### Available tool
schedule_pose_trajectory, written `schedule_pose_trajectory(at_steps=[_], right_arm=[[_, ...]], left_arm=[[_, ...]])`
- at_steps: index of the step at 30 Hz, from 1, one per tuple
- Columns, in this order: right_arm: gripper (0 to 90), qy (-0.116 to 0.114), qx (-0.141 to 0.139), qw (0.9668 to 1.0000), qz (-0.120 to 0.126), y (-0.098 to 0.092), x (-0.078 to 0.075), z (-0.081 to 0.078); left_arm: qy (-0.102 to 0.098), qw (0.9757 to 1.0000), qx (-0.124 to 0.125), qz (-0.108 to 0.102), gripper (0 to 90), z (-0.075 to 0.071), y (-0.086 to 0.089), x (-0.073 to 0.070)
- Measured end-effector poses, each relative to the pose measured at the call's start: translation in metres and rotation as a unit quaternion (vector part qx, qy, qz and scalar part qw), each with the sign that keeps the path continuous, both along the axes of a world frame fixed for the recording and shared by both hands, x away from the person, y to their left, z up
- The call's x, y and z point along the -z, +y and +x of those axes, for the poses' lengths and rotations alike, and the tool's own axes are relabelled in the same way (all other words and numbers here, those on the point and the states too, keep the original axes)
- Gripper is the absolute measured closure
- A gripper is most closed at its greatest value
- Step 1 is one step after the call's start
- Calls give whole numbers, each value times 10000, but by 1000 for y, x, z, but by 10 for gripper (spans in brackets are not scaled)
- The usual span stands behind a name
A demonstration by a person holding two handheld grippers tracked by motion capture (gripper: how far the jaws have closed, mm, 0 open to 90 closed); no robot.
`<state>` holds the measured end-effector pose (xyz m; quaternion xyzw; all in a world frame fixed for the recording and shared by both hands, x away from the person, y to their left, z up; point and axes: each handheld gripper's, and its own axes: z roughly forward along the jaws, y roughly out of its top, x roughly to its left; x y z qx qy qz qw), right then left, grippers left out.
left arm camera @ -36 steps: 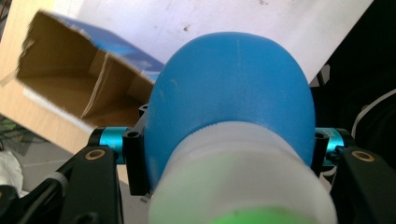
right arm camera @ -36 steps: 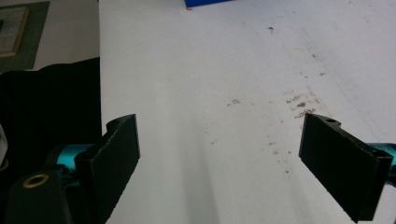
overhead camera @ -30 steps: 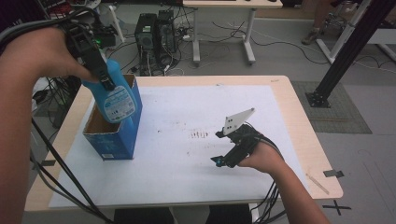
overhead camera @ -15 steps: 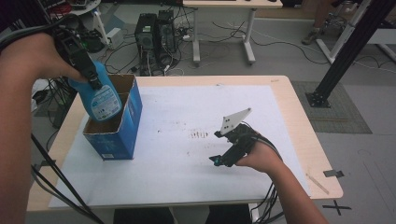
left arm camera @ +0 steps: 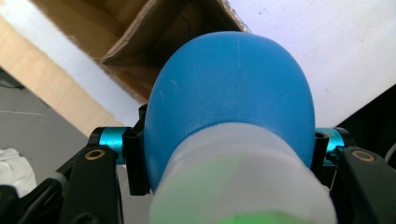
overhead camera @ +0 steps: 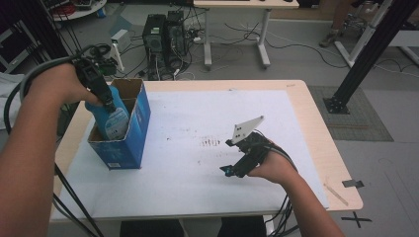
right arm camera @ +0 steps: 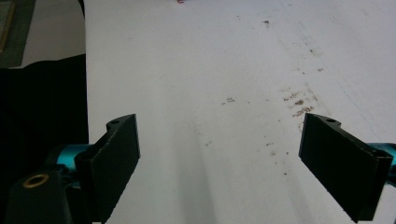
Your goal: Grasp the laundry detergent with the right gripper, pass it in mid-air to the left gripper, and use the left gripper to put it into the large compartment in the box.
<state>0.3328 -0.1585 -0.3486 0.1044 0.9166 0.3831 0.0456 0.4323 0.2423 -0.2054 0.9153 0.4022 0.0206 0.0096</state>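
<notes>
Stained white table (overhead camera: 197, 163), cluttered floor (overhead camera: 296, 54)

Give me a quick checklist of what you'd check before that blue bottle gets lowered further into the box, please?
1. Grip on the blue bottle: the left gripper has a jaw pressed on each side of it. Ok.
2. Bottle over the opening of the blue cardboard box: its lower part is already inside. Ok.
3. Room at the bottom of the box: the bottle hides the inside. Cannot tell.
4. Box standing flat on the white table cover: upright, flaps open. Ok.
5. Right gripper out of the way: resting open on the table, well apart from the box. Ok.
</notes>
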Motion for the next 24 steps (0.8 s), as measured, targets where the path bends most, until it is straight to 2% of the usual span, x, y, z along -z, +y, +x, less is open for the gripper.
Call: schedule_pose_trajectory(at_steps=[5,9,14,20,24], right_arm=[[117,5,-9,10000,-1,0,1,-1],[117,-14,-23,10000,-2,0,1,-1],[117,12,3,10000,-19,-1,3,-1],[117,51,-14,10000,-54,0,6,1],[117,74,-17,9999,-68,1,7,2]], left_arm=[[114,9999,-38,24,381,5,-1,24],[143,9999,41,85,381,7,-3,41],[202,9996,187,101,381,11,-1,54],[209,9994,232,180,381,13,1,68],[236,9995,196,117,380,14,3,78]])
